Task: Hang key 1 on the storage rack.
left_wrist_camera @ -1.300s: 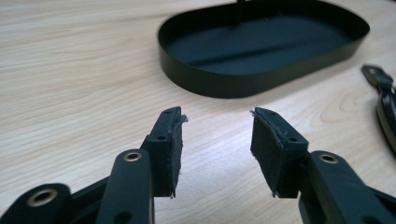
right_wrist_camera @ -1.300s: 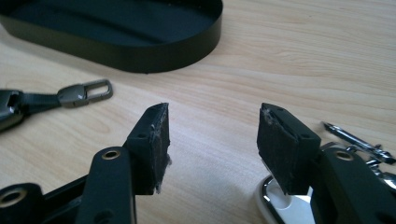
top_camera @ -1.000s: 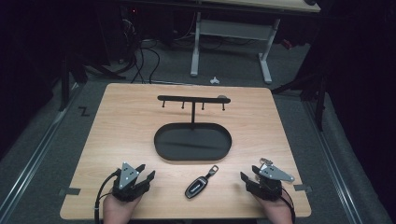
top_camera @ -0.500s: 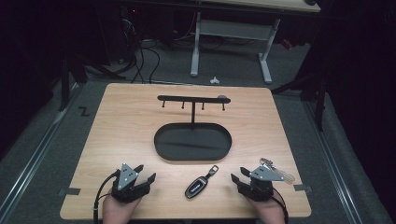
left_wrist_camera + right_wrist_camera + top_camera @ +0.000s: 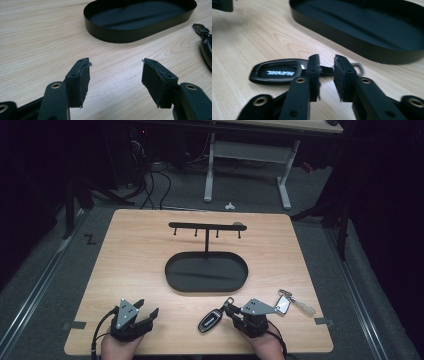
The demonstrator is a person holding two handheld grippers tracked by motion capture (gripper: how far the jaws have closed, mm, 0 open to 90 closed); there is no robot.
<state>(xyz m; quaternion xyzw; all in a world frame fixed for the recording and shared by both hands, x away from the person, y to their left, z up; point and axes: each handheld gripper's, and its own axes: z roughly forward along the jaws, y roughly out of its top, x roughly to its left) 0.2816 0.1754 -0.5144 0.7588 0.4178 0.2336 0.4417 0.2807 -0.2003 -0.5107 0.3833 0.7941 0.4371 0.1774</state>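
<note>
On the wooden table (image 5: 135, 250), the right gripper (image 5: 229, 309) has slid left, jaws narrowly apart astride the key fob (image 5: 210, 320).

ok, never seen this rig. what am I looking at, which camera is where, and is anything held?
No robot: a person holds a handheld two-jaw gripper in each hand at a wooden table. The high view looks down from above the person's side; the other two cameras ride on the grippers, looking along their black jaws. On the table: a black oval tray with a hook rack rising behind it, a black key fob, and a small metal tag on a ring. The left gripper is wide open over bare wood. The right gripper has its jaws narrowed around the key fob's strap end but not yet closed. Nothing is held.
</note>
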